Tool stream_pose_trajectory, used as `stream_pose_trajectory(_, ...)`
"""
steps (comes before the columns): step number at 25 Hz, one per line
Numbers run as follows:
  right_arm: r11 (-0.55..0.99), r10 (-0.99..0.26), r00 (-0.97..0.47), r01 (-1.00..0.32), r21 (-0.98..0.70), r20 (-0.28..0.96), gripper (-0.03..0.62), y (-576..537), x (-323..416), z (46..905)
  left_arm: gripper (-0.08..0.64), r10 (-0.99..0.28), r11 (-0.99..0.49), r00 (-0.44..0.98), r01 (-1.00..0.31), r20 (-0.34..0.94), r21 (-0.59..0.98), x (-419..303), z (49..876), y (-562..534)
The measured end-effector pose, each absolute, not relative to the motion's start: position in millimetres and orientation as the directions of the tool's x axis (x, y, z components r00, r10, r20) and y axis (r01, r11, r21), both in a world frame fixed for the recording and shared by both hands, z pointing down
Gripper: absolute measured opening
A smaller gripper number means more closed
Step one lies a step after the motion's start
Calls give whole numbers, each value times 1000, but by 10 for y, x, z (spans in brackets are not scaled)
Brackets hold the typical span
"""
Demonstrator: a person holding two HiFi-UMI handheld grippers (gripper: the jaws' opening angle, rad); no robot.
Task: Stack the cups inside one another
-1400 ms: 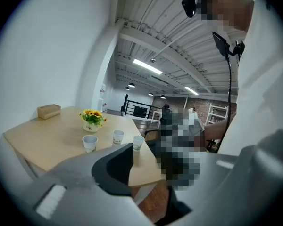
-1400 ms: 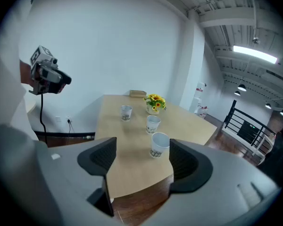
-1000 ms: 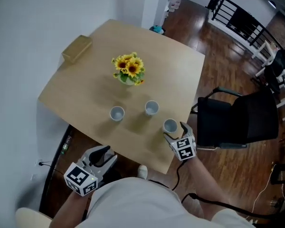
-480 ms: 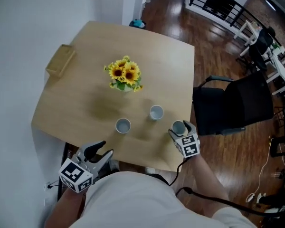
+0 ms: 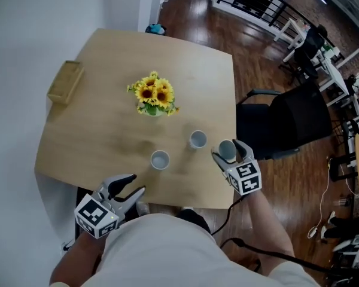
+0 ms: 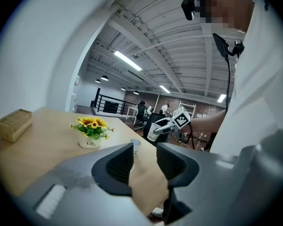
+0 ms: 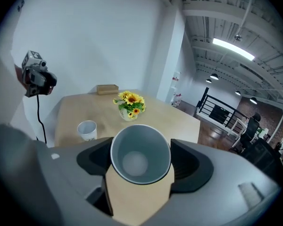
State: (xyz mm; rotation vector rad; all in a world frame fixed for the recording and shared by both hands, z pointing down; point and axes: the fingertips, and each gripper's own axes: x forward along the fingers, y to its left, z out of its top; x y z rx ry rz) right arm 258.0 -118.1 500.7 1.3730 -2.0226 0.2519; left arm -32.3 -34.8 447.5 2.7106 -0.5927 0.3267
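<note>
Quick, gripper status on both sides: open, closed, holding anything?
Left gripper: open, nothing between its jaws.
Right gripper: closed on a cup.

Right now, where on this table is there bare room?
Bare: the far right corner behind the sunflowers, and the left side between wooden box and nearest cup. Crowded: the near right edge, with the second cup and the held cup.

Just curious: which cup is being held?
The rightmost cup, between the right gripper's jaws; the middle cup and left cup stand on the table.
</note>
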Motion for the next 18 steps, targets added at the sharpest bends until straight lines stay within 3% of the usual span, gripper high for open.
stream_pose_trajectory(18, 426, -711, -210, -888, 174, 671, 374, -1963, 2211, 5565, 152, -463, -790, 836, -540, 293, 291, -1006, 4611, -364)
